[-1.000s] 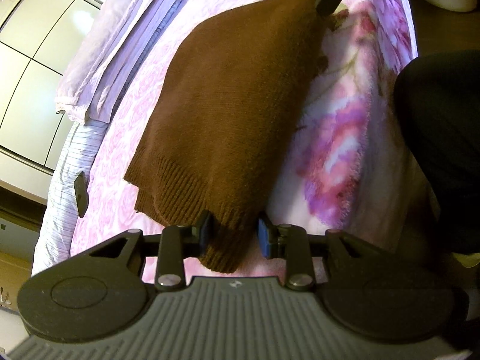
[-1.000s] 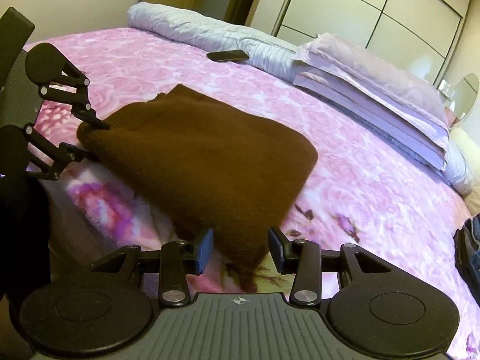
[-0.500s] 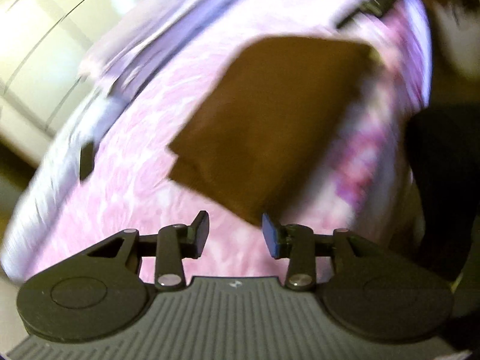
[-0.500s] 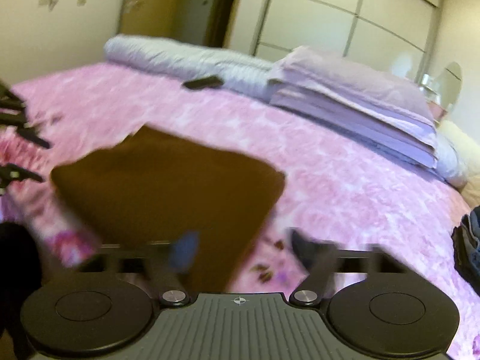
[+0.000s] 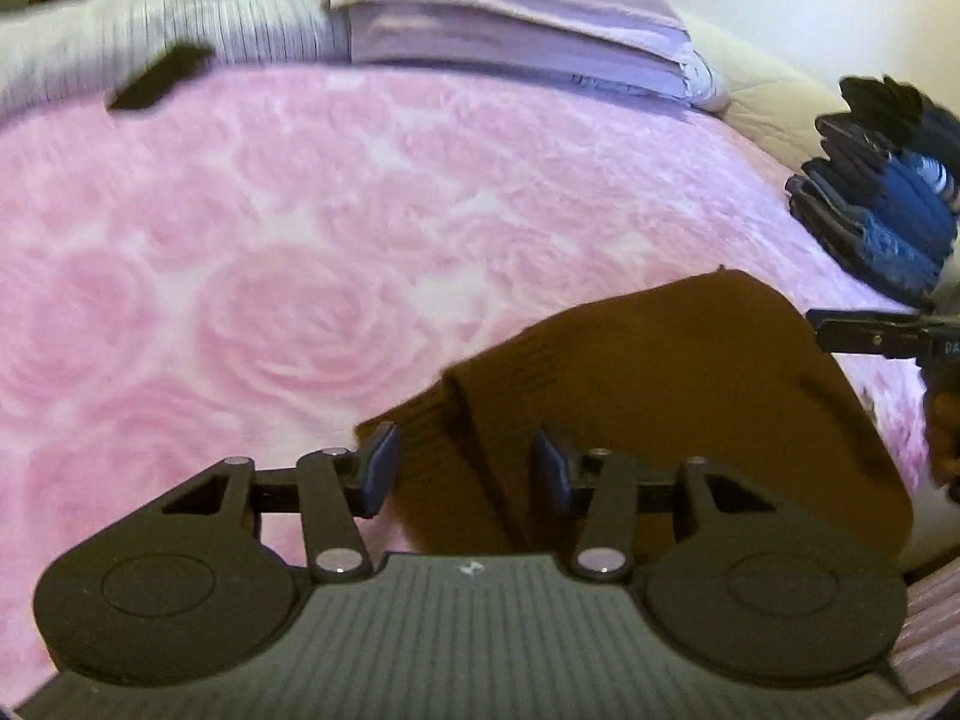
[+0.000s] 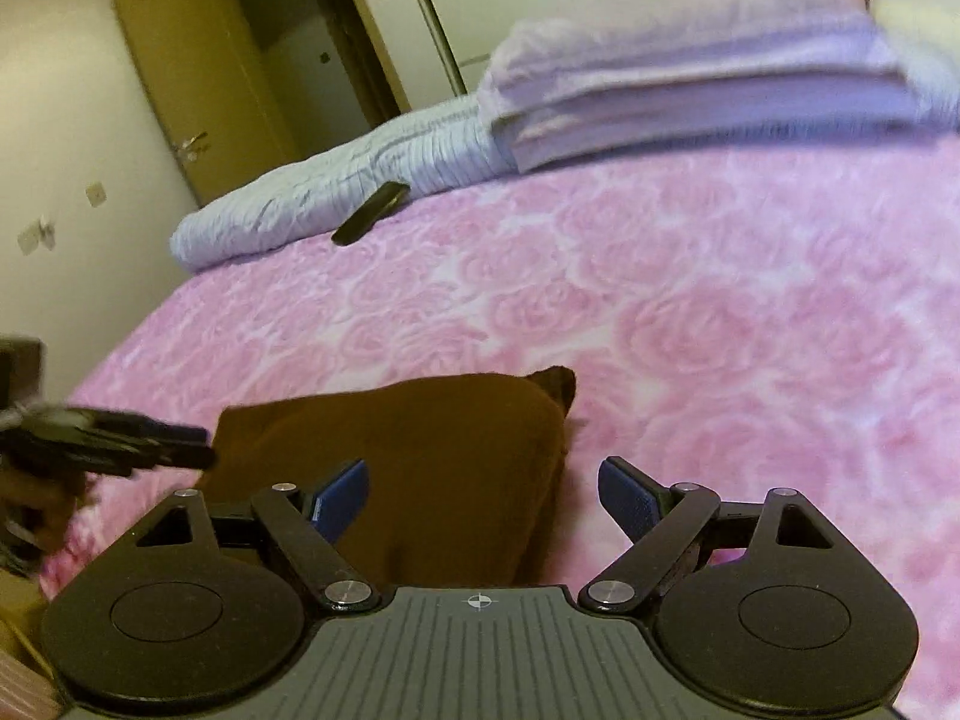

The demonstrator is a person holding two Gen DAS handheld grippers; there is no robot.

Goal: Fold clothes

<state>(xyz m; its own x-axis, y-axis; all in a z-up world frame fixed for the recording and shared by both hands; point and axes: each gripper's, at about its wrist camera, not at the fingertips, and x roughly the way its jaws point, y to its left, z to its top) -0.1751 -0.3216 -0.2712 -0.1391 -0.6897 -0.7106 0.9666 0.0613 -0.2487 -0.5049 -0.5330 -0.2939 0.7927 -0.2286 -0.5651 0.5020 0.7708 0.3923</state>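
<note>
Left gripper (image 5: 462, 471): jaws partly apart, having just been closing; the ribbed edge of the brown sweater (image 5: 678, 408) lies between the blue pads (image 5: 379, 468), and no pad visibly presses the knit.

Right gripper (image 6: 483, 501): jaws spread wide after just opening; the sweater's (image 6: 420, 468) near edge sits between the fingers, closer to the left pad (image 6: 342, 501), with the right pad over bare bedspread. No grip shows.

Each gripper from the other's camera: the right one's dark tip (image 5: 864, 330) enters the left wrist view at 3 o'clock beside the sweater's far edge; the left one (image 6: 120, 450), blurred, enters the right wrist view at 9 o'clock at the sweater's corner.

Brown sweater: folded into a compact bundle on the bed, at the near edge of the pink rose-print bedspread (image 5: 300, 276), directly ahead of both grippers.

Beyond the sweater: open bedspread toward 12 o'clock in both views.

Dark flat object (image 6: 372, 213): at 11 o'clock in both views, at the foot of a rolled pale striped quilt (image 6: 336, 192); too blurred to identify.

Folded lilac bedding (image 6: 690, 78): stacked at 1 o'clock, next to the quilt.

Stack of dark blue clothes (image 5: 882, 204): at 2 o'clock in the left wrist view.

Door (image 6: 192, 78): open, at 11 o'clock in the right wrist view.
</note>
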